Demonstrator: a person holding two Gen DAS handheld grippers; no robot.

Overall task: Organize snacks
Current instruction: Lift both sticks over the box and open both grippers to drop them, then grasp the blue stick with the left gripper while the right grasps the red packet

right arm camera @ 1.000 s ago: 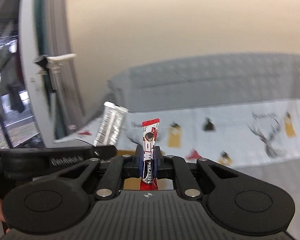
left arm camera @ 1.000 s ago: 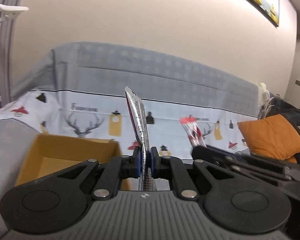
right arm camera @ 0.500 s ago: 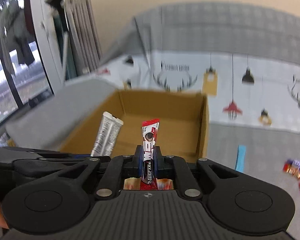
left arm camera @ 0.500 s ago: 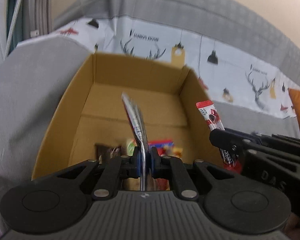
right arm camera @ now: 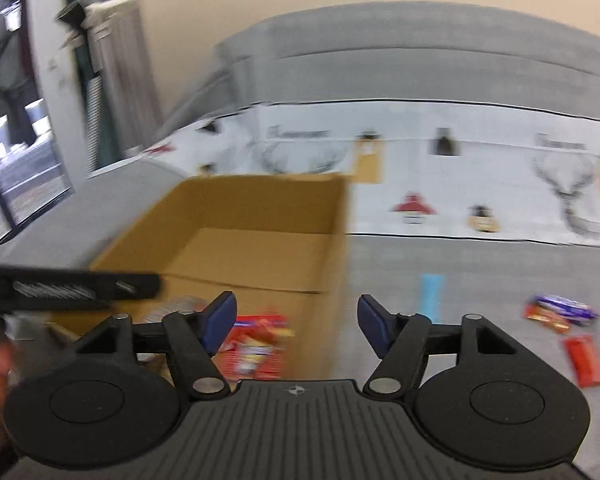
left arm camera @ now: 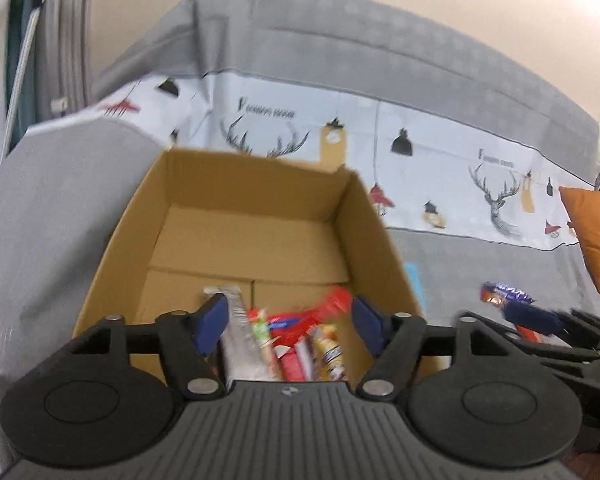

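An open cardboard box [left arm camera: 380,240] stands on the grey sofa seat and holds several snack packets, among them a silver stick packet [left arm camera: 238,336] and a red packet [left arm camera: 320,312]. My left gripper [left arm camera: 286,324] is open and empty just above the box's near end. My right gripper [right arm camera: 294,326] is open and empty over the box's right wall [right arm camera: 334,240]; red and yellow packets [right arm camera: 256,344] show blurred inside. Loose snacks lie on the seat to the right: a light blue stick [right arm camera: 432,294], a purple bar [right arm camera: 562,308] and a red packet [right arm camera: 584,362].
The sofa back carries a white cover with deer and lamp prints [left arm camera: 440,168]. An orange cushion [left arm camera: 596,236] lies at the right. The sofa's grey armrest [left arm camera: 48,216] rises left of the box. A window and curtain [right arm camera: 28,120] are at the far left.
Both grippers opened and let go of their packets: the silver stick and the red coffee stick now lie in the box. Both views are blurred by motion.
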